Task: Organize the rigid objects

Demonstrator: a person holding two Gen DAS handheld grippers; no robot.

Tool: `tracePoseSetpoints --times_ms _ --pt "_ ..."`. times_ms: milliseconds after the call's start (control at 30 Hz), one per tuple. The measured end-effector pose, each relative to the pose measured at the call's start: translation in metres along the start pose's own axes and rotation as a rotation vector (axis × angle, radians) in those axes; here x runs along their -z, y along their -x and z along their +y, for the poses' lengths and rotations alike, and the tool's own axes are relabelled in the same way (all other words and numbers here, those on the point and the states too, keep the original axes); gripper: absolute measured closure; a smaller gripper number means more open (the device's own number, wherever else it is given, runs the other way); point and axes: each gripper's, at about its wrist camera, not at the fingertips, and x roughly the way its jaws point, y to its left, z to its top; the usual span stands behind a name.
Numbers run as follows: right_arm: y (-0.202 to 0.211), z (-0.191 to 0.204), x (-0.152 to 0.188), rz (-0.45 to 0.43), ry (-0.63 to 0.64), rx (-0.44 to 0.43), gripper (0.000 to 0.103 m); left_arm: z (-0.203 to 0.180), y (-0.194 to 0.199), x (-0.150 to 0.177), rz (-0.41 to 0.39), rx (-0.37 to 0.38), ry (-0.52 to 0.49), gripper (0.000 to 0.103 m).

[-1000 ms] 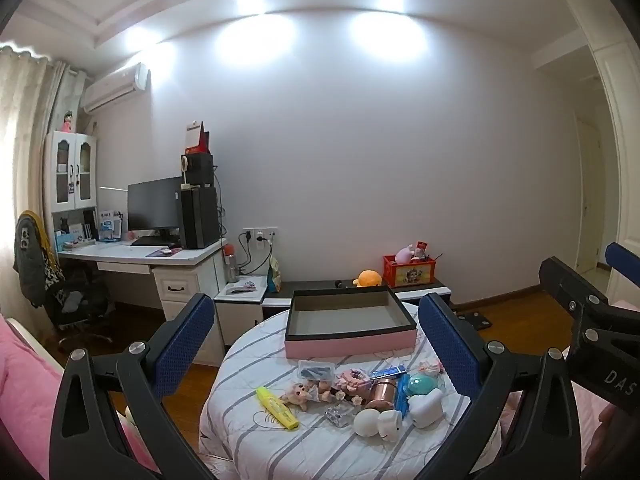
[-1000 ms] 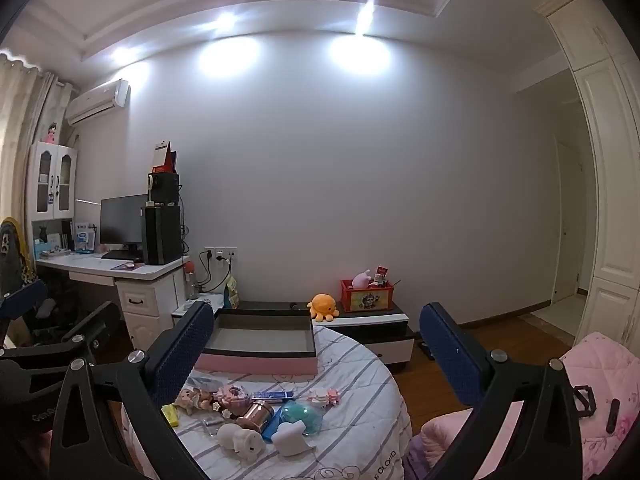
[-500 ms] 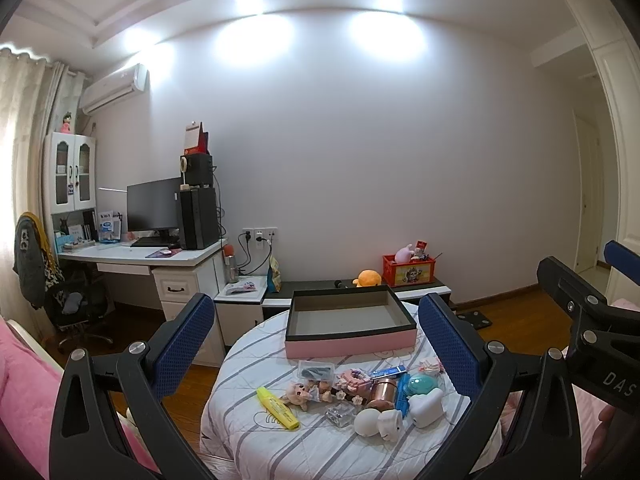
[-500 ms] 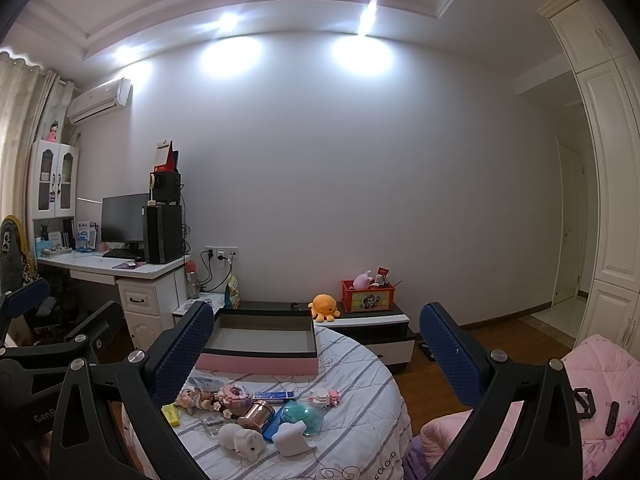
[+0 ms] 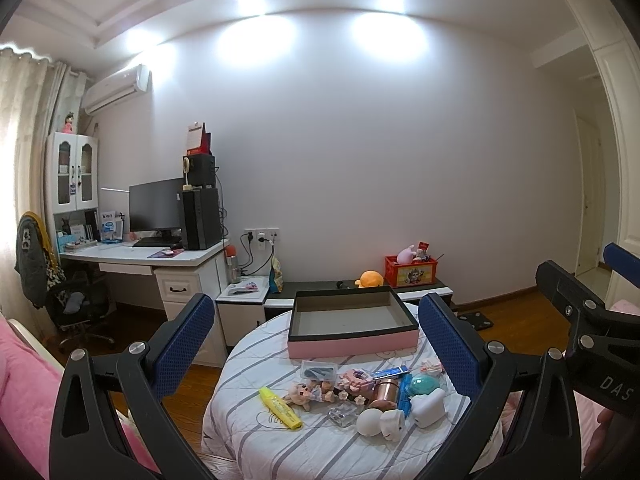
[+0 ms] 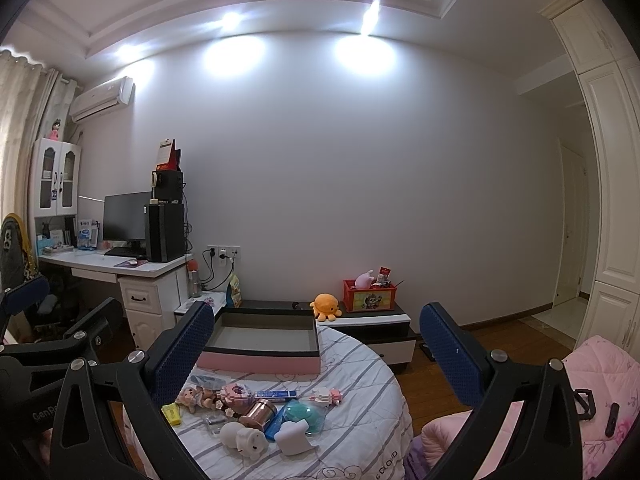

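Round table [image 5: 256,436] under a white cloth with grey stripes. At its far edge, a shallow rectangular box, pink outside, dark rim [image 5: 352,326], standing empty. Near the front edge, a loose cluster of small hard items: yellow highlighter pen [image 5: 280,407], copper-coloured metal cup on its side [image 5: 385,393], clear plastic case [image 5: 343,417], white rounded figurines [image 5: 380,423], teal dome-shaped piece [image 5: 424,384]. Likely light and stiff; the cup smooth, possibly prone to rolling, best taken across its body. Items touching, so crowding at any pick. Left gripper [image 5: 316,344] and right gripper [image 6: 316,348] hovering short of the table, fingers spread wide, holding nothing. Details of the smaller pieces hard to make out.
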Motion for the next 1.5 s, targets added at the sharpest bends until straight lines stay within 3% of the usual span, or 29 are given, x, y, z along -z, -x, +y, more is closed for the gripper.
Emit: tracePoseSetpoints --times_ms 1500 --pt "-0.0006 0.0062 0.0042 0.012 0.010 -0.002 0.000 0.0062 0.0018 0.0013 0.006 -0.003 0.002 0.000"
